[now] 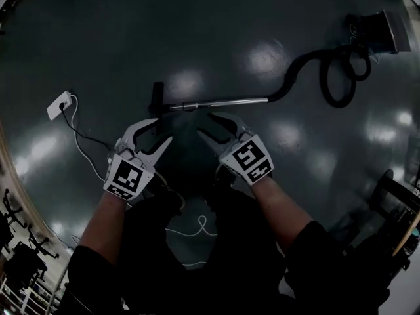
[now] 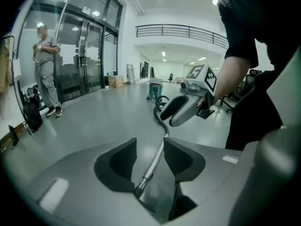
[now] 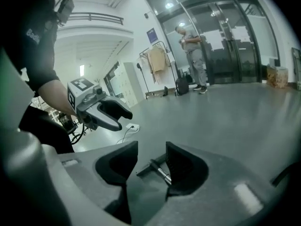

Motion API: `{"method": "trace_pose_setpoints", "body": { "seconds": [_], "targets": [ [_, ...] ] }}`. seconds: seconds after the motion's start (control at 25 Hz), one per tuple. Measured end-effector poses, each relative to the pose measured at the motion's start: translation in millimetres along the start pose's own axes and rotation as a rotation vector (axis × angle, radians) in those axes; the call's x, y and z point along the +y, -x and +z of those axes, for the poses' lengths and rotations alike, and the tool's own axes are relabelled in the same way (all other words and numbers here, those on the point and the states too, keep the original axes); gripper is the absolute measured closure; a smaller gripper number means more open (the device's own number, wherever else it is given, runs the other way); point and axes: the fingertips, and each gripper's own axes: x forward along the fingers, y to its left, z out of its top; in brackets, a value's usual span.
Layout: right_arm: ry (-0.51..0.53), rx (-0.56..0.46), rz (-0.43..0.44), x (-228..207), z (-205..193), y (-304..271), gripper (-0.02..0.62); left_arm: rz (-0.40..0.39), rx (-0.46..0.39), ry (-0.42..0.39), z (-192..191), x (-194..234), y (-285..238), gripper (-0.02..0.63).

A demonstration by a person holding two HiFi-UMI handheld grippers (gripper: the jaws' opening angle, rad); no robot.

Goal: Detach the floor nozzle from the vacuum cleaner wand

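Note:
The vacuum's metal wand [image 1: 220, 102] lies on the dark floor, with the black floor nozzle [image 1: 157, 96] on its left end. A black hose [image 1: 308, 67] curls from its right end to the vacuum body [image 1: 380, 31]. My left gripper [image 1: 157, 131] hovers just short of the nozzle end, open and empty. In the left gripper view the wand [image 2: 154, 161] runs between my left gripper's [image 2: 149, 143] spread jaws, well beyond them. My right gripper [image 1: 207, 125] is open beside it, over the wand. In the right gripper view the nozzle [image 3: 149, 166] shows past my right gripper's [image 3: 151, 147] jaws.
A white power strip [image 1: 59, 105] with its cable lies on the floor at left, and a thin white cord [image 1: 197, 228] loops near the person's feet. Dark furniture [image 1: 394, 205] stands at right. A person [image 2: 44, 69] stands by the glass doors, far off.

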Motion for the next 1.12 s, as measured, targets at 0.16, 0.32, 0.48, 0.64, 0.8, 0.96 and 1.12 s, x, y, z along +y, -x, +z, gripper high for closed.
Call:
{"method": "trace_pose_setpoints", "body": {
  "seconds": [0.16,0.32,0.48,0.64,0.8,0.96,1.12],
  "targets": [
    [0.065,0.075,0.065,-18.1,-45.0,-46.8,0.385,-0.035,0.064,-0.06,-61.5,8.3,-41.3,0.419],
    [0.159,0.193,0.133,-37.5,-97.8,-88.6,0.367,-0.092,0.136,-0.147,-112.4,19.9,-85.9,0.416],
    [0.217,0.256,0.186,-56.1,-133.5,-121.9,0.364,-0.156,0.159,-0.235,-144.9,28.8,-122.6,0.416],
    [0.317,0.356,0.254,-67.8,-169.3,-144.7,0.354,-0.21,0.232,-0.291,-187.7,34.0,-149.7,0.409],
    [0.433,0.473,0.291,-78.1,-209.9,-166.9,0.345,-0.297,0.365,-0.419,-239.5,29.3,-164.1,0.403],
    [0.604,0.603,0.281,-92.3,-257.6,-189.7,0.333,-0.319,0.495,-0.534,-286.0,29.5,-177.4,0.4],
    [0.752,0.68,0.247,-98.1,-288.9,-208.4,0.327,-0.27,0.565,-0.596,-311.0,35.4,-188.1,0.397]
  ]
}}
